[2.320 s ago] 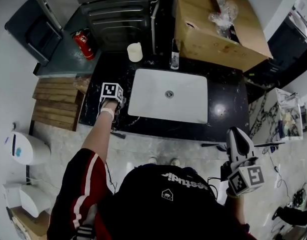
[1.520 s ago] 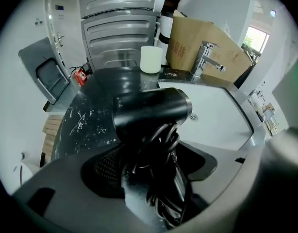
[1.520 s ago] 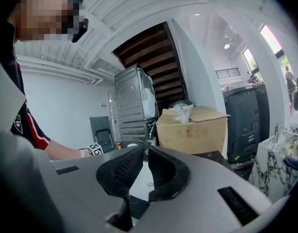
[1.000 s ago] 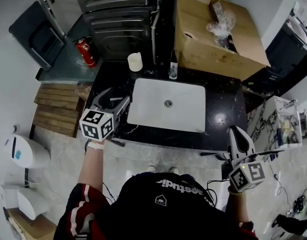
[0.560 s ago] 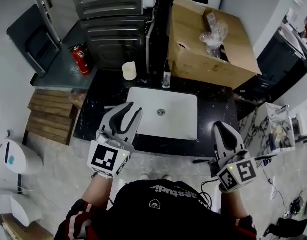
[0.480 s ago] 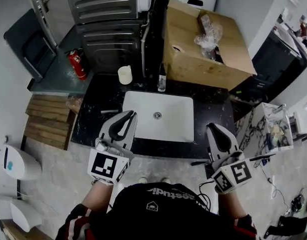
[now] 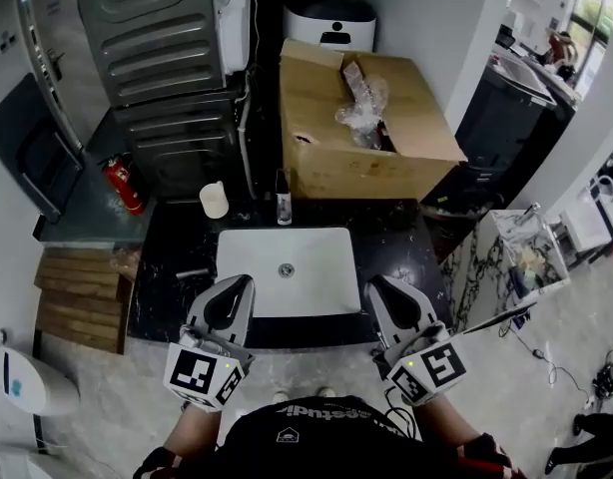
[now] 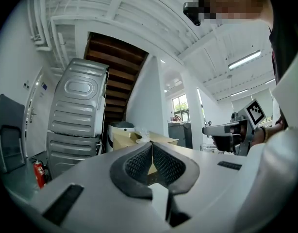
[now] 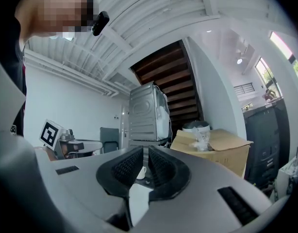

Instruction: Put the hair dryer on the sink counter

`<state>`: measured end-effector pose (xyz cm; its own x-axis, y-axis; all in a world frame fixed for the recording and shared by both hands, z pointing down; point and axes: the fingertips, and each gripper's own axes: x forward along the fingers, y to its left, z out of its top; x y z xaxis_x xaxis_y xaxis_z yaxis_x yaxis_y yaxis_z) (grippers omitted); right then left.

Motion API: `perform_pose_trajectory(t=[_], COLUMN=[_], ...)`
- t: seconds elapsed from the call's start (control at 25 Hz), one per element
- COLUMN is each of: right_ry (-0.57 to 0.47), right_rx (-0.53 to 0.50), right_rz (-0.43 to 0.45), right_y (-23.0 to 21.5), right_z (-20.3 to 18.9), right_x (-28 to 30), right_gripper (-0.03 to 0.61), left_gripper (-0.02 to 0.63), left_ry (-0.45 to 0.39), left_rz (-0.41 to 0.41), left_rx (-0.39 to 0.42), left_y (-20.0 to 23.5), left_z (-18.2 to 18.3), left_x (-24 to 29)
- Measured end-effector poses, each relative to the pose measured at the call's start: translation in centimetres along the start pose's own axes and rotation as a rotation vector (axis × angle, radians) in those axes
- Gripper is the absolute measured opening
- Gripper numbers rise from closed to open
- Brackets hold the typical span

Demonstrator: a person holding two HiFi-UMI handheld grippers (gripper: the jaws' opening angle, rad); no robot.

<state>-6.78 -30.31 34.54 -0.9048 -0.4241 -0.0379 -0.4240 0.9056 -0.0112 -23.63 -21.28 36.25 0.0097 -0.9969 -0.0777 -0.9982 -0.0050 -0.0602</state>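
A black counter point(image 7: 162, 292) holds a white sink point(image 7: 316, 272). Left of the basin lies a small dark and silver object point(image 7: 192, 272), apparently the hair dryer, though it is too small to be sure. My left gripper point(image 7: 237, 283) hovers over the counter's front edge, right of that object and apart from it. It is shut with nothing in it, and the pads meet in the left gripper view point(image 8: 151, 148). My right gripper point(image 7: 378, 283) hangs level with it over the sink's right front corner. It is shut and empty, with only a thin slit between its pads point(image 9: 145, 153).
A cream cup point(image 7: 214, 200) and a small bottle point(image 7: 283, 206) stand behind the sink. An open cardboard box point(image 7: 346, 138) sits at the back right, stacked grey machines point(image 7: 167, 58) at the back left. A red fire extinguisher point(image 7: 120, 183) and wooden slats point(image 7: 82, 297) are on the left.
My left gripper pulled back from the counter's left side, leaving the object there, and its jaws closed. Both grippers now sit side by side at the front edge. The view has tilted upward.
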Motion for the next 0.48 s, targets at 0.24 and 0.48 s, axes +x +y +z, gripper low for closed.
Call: perform_pose_trajectory(t=[0.24,0.48], right_ry=[0.0,0.009], right_rx=[0.001,-0.007], right_rz=[-0.006,-0.009], right_y=[-0.4,-0.3], right_z=[-0.1,-0.2], right_x=[-0.1,0.0], right_gripper=[0.063,0.063], left_gripper=[0.018,0.018], left_ry=[0.002,0.019], left_rz=[-0.015,-0.025], left_rx=[-0.017,-0.035], left_y=[-0.2,-0.3], left_z=[-0.2,-0.8], left_x=[0.8,1.3])
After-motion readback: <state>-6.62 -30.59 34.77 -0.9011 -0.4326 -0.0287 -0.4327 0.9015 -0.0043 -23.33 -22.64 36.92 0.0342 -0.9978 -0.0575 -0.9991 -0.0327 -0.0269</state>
